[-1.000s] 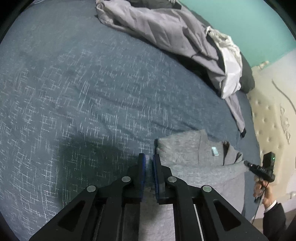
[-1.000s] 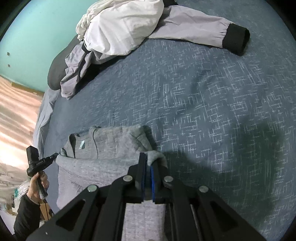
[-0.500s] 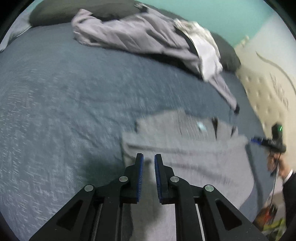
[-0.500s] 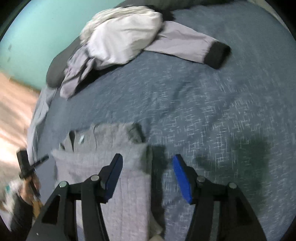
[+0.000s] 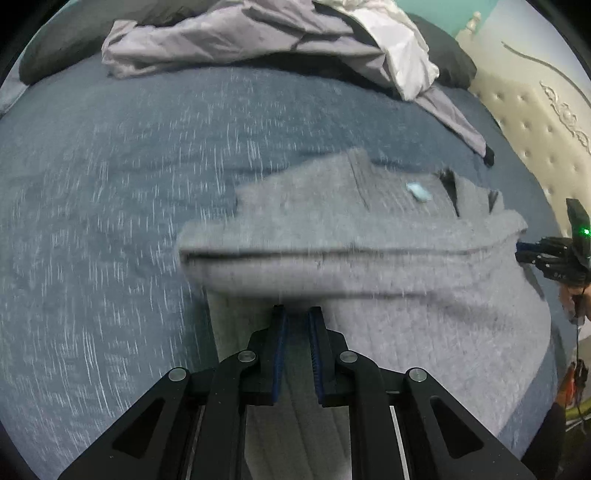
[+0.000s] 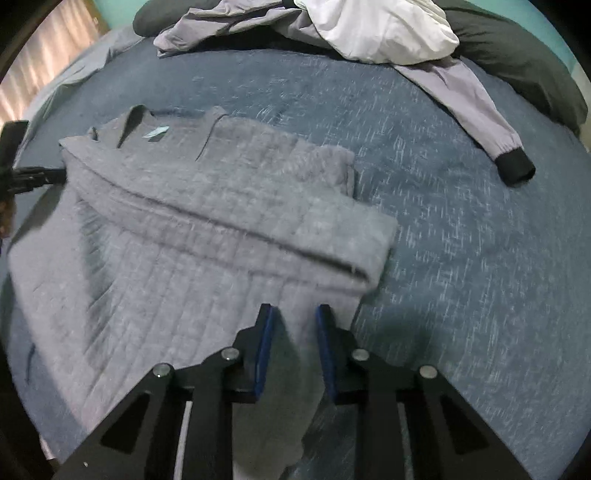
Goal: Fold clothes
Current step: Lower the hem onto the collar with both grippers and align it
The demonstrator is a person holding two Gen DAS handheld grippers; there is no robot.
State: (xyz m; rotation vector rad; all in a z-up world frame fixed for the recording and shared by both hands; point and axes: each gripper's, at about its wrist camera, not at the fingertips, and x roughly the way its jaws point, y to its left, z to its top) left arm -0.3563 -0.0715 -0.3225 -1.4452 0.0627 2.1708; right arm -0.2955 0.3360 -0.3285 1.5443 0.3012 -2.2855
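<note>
In the left view, your left claw (image 5: 296,317) is hanging over the grey top (image 5: 369,258) on the bed (image 5: 92,221), pads apart, gripping nothing. In the right view, your right claw (image 6: 294,315) is closing, nothing between its pads, over the top's edge.

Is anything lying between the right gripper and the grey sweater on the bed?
Nothing visible. The right gripper, jaws closing, hangs directly over the grey sweater, with only its fabric below; the jacket pile lies far off.
</note>
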